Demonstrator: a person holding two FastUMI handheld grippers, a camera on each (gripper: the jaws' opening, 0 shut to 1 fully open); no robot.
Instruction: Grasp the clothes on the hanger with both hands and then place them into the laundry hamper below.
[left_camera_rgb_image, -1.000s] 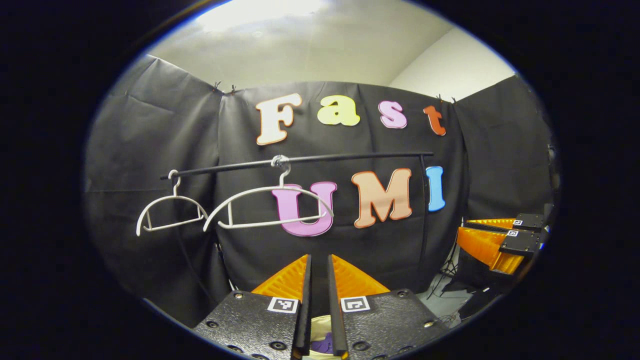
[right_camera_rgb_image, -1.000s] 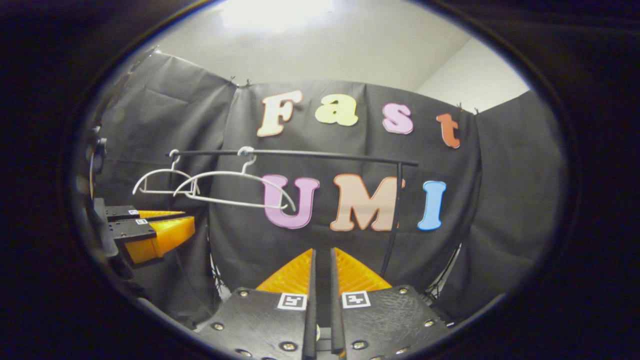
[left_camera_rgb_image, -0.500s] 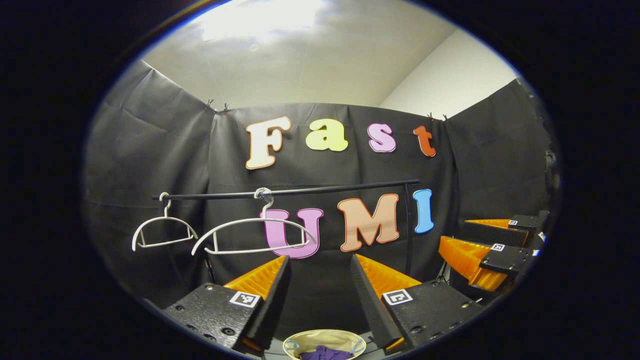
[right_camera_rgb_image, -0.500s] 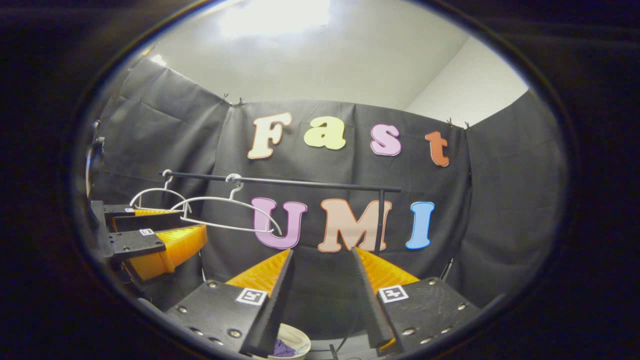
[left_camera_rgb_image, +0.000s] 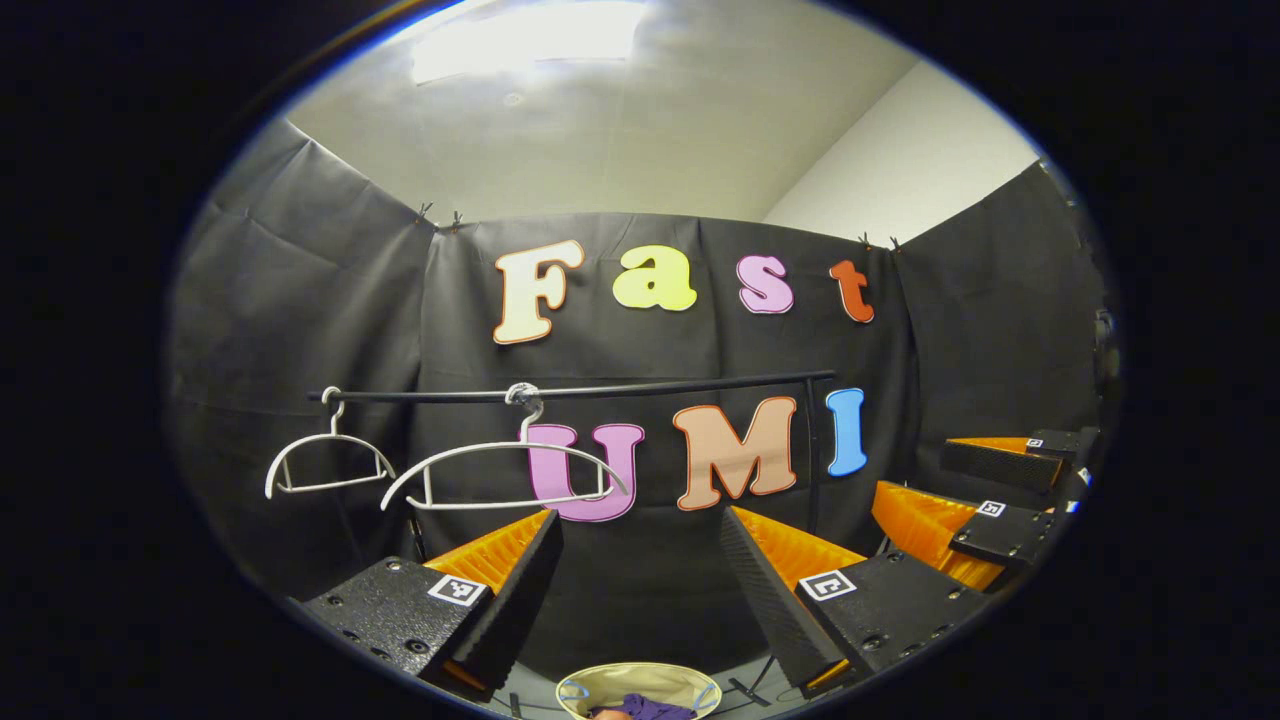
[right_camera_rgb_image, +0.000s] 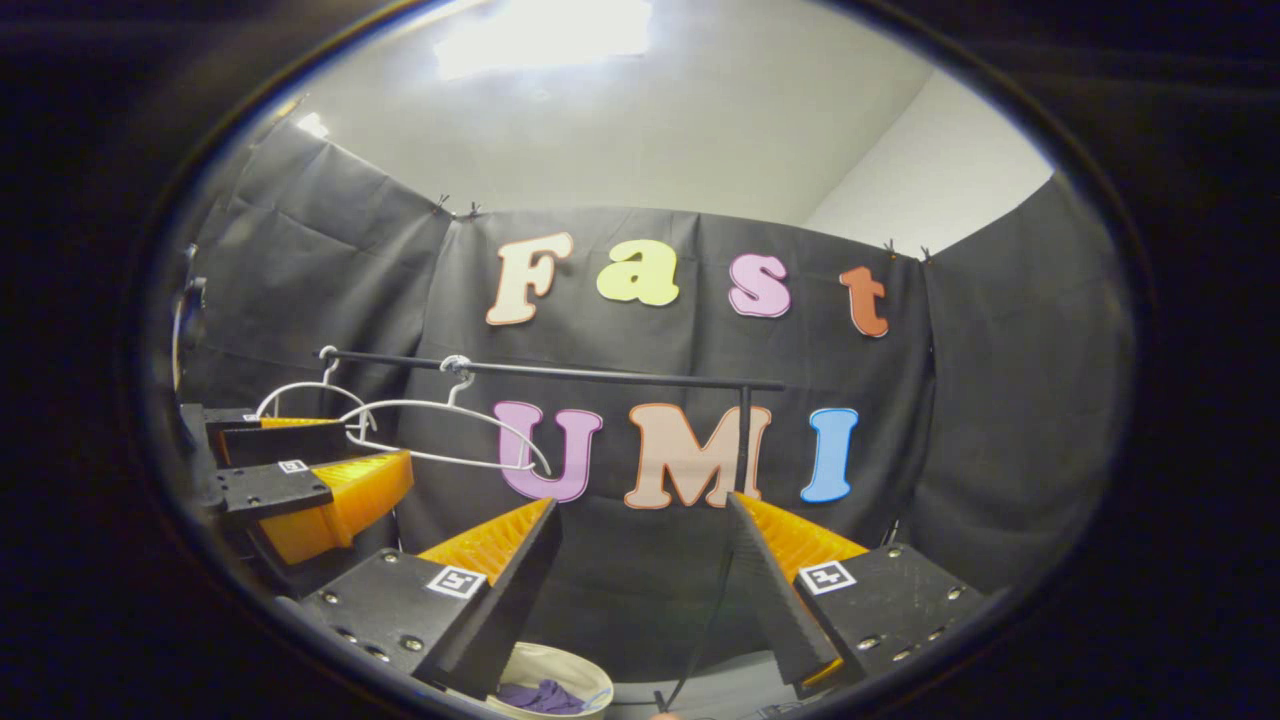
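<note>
Both grippers, left (left_camera_rgb_image: 635, 590) and right (right_camera_rgb_image: 640, 590), stood wide open and empty. The purple cloth (left_camera_rgb_image: 640, 709) lay in the hamper (left_camera_rgb_image: 640, 682) directly below them; the hangers (left_camera_rgb_image: 500, 475) above hung bare.

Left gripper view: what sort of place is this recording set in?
Likely a staged recording booth, not a home: black cloth walls, a clothes rail with two bare white hangers, and a laundry hamper holding purple clothes.

left gripper (left_camera_rgb_image: 635, 540) jaws spread wide, right gripper (right_camera_rgb_image: 640, 530) likewise, both empty
</note>
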